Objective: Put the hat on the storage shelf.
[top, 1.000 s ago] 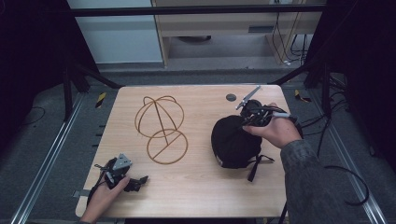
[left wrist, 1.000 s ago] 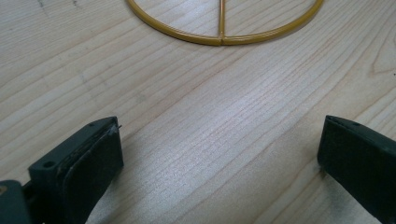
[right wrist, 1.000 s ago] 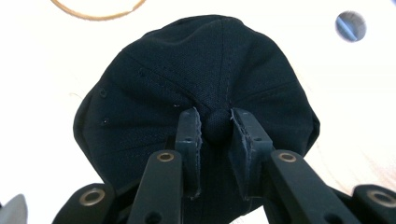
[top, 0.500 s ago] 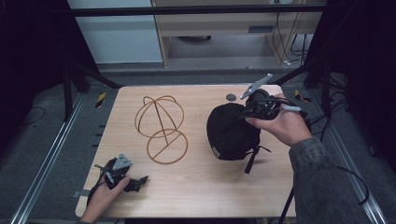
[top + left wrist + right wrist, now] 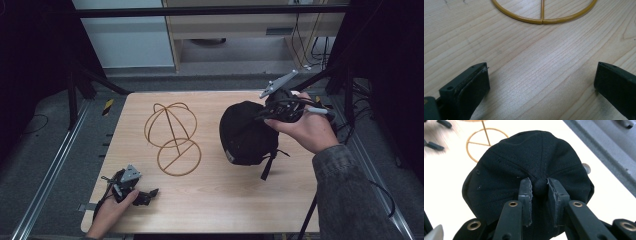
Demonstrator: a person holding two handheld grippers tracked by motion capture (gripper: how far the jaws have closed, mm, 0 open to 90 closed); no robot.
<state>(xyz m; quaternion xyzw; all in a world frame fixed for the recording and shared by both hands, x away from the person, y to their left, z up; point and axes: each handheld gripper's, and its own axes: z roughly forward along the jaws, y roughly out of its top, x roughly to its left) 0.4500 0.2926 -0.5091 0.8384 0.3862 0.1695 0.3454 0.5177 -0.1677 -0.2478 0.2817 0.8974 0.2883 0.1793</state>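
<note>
A black cap [image 5: 247, 135] hangs above the right half of the table, its strap dangling. My right gripper [image 5: 270, 114] is shut on the cap's top button; in the right gripper view the cap [image 5: 524, 165] bulges past the right gripper [image 5: 539, 186], whose jaws pinch that button. A gold wire hat stand [image 5: 172, 135] rests left of centre, its ring base [image 5: 541, 18] lying ahead of the left gripper [image 5: 541, 82]. My left gripper [image 5: 145, 194] lies low at the table's front left corner, open, with bare wood between its jaws.
The wooden table [image 5: 210, 200] has its front edge close to the left hand. A small dark round hole sits in the table's far right corner [image 5: 586, 167]. Black frame posts and cables stand right of the table [image 5: 345, 95]. A metal rail runs along the floor at left [image 5: 45, 190].
The right gripper has lifted the cap up and slightly toward the far right; the strap now hangs free. The left gripper has stayed put.
</note>
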